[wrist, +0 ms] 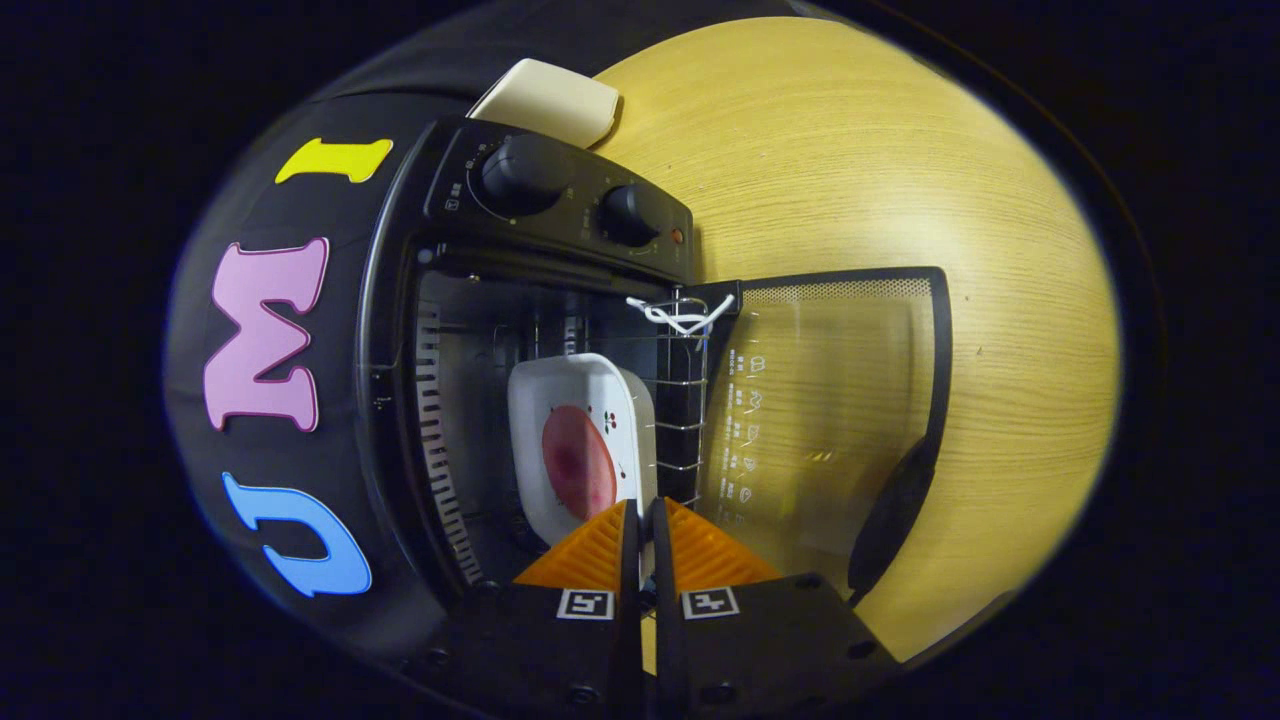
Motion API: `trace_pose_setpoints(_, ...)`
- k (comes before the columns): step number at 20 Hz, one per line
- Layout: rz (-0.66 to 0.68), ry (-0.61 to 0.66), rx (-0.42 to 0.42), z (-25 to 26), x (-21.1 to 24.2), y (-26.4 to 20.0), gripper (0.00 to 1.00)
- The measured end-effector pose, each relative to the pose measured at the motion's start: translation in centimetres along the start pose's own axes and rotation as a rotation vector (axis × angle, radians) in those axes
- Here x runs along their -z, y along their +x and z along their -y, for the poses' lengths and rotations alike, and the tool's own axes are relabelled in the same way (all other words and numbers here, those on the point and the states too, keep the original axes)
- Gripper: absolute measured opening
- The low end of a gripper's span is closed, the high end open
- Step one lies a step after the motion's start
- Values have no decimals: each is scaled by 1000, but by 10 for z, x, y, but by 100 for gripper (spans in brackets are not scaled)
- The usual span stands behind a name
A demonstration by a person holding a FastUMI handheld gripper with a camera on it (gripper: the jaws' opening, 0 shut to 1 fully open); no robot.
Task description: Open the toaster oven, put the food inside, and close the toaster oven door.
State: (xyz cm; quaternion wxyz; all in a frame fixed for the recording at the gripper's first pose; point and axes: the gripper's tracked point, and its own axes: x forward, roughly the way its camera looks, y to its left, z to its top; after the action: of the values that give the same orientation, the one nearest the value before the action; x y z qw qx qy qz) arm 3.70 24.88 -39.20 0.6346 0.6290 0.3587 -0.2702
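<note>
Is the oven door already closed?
No. The door is swung fully open, with the plate of food on the rack inside the oven, just ahead of the gripper.

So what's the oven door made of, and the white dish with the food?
The toaster oven door looks like clear glass in a black frame: the wooden table shows through it. The white dish looks like glazed ceramic, smooth and shiny, though possibly plastic. The gripper pinches its rim.

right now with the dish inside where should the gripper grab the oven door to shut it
Take the dark handle along the free edge of the open glass door, coming from the table side; it stands proud of the glass. The gripper, nearly shut, pinches the white dish rim.
</note>
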Motion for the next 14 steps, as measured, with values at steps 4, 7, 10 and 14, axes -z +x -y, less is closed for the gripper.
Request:
trace_pose_setpoints(4, -73, -30, -37, -1, 13, -15, 38)
trace_pose_setpoints(7, -154, -102, -65, 2, 23, -33, 60)
trace_pose_setpoints(10, -226, -308, -92, 12, 31, -62, 99)
trace_pose_setpoints(14, -253, -696, -127, 29, 24, -91, 99)
